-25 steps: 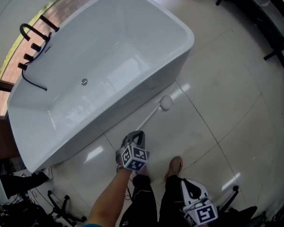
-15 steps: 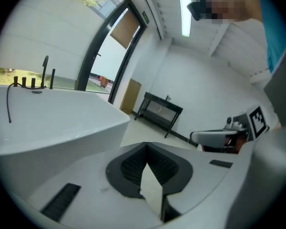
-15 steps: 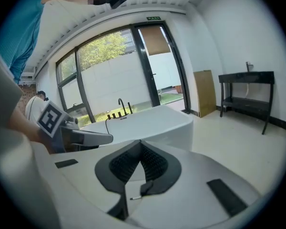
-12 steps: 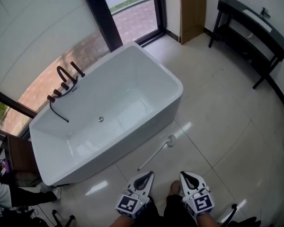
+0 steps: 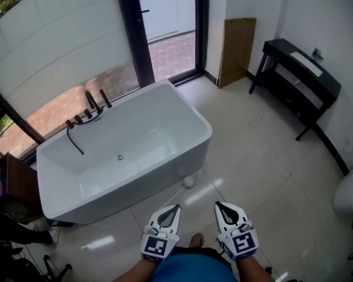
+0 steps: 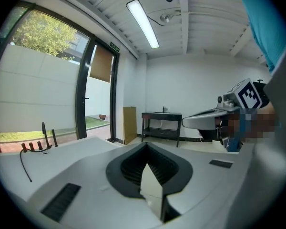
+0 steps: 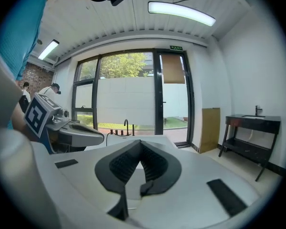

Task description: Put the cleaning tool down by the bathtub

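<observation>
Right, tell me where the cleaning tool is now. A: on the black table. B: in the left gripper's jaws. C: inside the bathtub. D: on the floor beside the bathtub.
D: the cleaning tool shows its round white head lying on the floor tiles, just beside the bathtub and its outer wall.

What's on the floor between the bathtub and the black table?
Nothing. In the head view, only bare, shiny floor tiles stretch between the bathtub and the black table.

You have before you one bathtub [image 5: 138, 184], one cleaning tool [image 5: 189, 181], one black worktop [image 5: 301, 64], one wooden board [image 5: 236, 49] and two grippers, the left gripper [image 5: 172, 210] and the right gripper [image 5: 222, 209].
</observation>
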A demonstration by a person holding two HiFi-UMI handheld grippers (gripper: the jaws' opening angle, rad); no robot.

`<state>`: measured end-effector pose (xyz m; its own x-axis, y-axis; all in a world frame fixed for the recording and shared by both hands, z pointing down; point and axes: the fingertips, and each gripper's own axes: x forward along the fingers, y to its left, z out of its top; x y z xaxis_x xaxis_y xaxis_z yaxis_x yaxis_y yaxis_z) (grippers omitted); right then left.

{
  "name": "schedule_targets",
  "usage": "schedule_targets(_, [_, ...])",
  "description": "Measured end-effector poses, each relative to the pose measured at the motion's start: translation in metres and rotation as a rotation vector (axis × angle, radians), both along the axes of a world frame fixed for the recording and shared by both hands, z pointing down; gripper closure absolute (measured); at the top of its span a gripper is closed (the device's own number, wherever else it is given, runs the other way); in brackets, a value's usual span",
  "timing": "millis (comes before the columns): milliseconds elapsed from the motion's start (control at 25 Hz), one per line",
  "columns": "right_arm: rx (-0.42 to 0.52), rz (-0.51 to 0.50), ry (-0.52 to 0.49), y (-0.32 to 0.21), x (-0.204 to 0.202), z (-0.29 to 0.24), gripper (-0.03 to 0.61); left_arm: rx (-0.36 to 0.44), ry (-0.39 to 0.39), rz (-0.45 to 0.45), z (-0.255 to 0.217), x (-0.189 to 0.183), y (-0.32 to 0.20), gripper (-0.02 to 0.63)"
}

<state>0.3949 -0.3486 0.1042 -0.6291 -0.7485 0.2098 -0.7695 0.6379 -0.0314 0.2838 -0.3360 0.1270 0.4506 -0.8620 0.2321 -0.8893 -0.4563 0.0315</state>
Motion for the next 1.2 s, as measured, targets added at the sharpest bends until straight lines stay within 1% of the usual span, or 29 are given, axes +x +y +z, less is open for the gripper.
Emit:
schedule_targets(120, [-0.006, 0.015, -0.018, 0.011, 0.006, -0.01, 0.566, 0.035, 0.0, -0.044, -0.015, -0.001, 0.005, 0.614])
schedule_targets(200, [0.008, 0.022, -0.021, 0.012, 0.006, -0.015, 0.566, 0.064, 0.001, -0.07, -0.026, -0.007, 0.001, 0.614])
schedule_targets(360, [0.044, 0.026, -0.001, 0.013, 0.003, -0.023, 0.568, 0.091, -0.022, -0.088, -0.034, -0.015, 0.002, 0.614])
schedule_targets(440, [0.057, 0.03, 0.014, 0.012, 0.004, -0.026, 0.568, 0.09, -0.028, -0.087, -0.032, -0.014, 0.007, 0.614])
schedule_targets(560, [0.05, 0.014, 0.001, 0.012, 0.007, -0.025, 0.569, 0.074, -0.029, -0.086, -0.03, -0.009, 0.011, 0.614])
schedule_targets(680, [0.051, -0.006, -0.004, 0.015, 0.005, -0.02, 0.569, 0.074, -0.027, -0.1, -0.031, -0.013, 0.011, 0.614])
schedule_targets(840, [0.023, 0.003, -0.016, 0.024, 0.006, -0.011, 0.569, 0.073, -0.037, -0.104, -0.026, -0.015, 0.018, 0.614])
schedule_targets(1040, [0.033, 0.019, -0.012, 0.025, 0.018, -0.016, 0.569, 0.075, -0.04, -0.083, -0.028, -0.002, 0.022, 0.614])
schedule_targets(1120, [0.047, 0.025, -0.001, 0.023, 0.021, -0.018, 0.569, 0.075, -0.039, -0.081, -0.028, 0.0, 0.021, 0.614])
schedule_targets(1200, [0.043, 0.019, -0.012, 0.027, 0.019, -0.016, 0.569, 0.079, -0.045, -0.077, -0.027, -0.001, 0.023, 0.614])
